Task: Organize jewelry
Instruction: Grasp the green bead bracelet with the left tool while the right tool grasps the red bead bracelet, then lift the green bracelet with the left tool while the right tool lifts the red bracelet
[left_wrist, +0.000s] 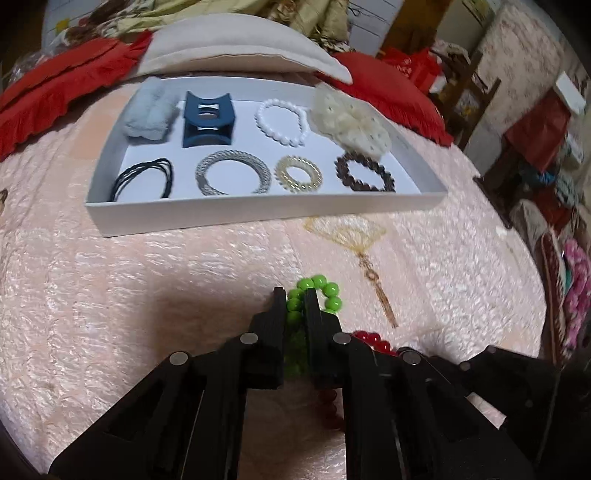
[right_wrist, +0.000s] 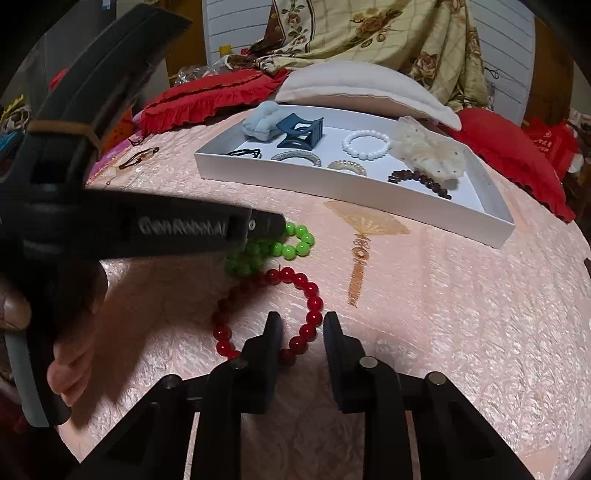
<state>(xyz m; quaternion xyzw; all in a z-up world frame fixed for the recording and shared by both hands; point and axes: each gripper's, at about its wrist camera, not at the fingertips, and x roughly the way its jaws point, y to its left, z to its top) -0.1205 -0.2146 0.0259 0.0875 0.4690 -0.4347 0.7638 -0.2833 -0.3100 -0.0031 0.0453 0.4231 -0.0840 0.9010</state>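
Note:
A green bead bracelet (left_wrist: 328, 291) (right_wrist: 295, 247) lies on the pink bedspread. My left gripper (left_wrist: 294, 295) is shut on its near side, with beads pinched between the black fingers. From the right wrist view the left gripper (right_wrist: 273, 223) comes in from the left, held by a hand. Just below lies a red bead bracelet (right_wrist: 286, 275) (left_wrist: 373, 338). My right gripper (right_wrist: 302, 318) stands over its right side, and a few red beads sit between the fingers with gaps on both sides. Farther back is the white tray (left_wrist: 258, 210) (right_wrist: 332, 181).
The tray holds a blue claw clip (left_wrist: 207, 118), a white bead bracelet (left_wrist: 282, 122), a cream scrunchie (left_wrist: 351, 122), a brown bead bracelet (left_wrist: 364, 171) and several hair rings. Behind it lie red pillows (right_wrist: 207, 99) and a beige cushion (right_wrist: 369, 88). A dark hair tie (right_wrist: 138, 157) lies at the bed's left.

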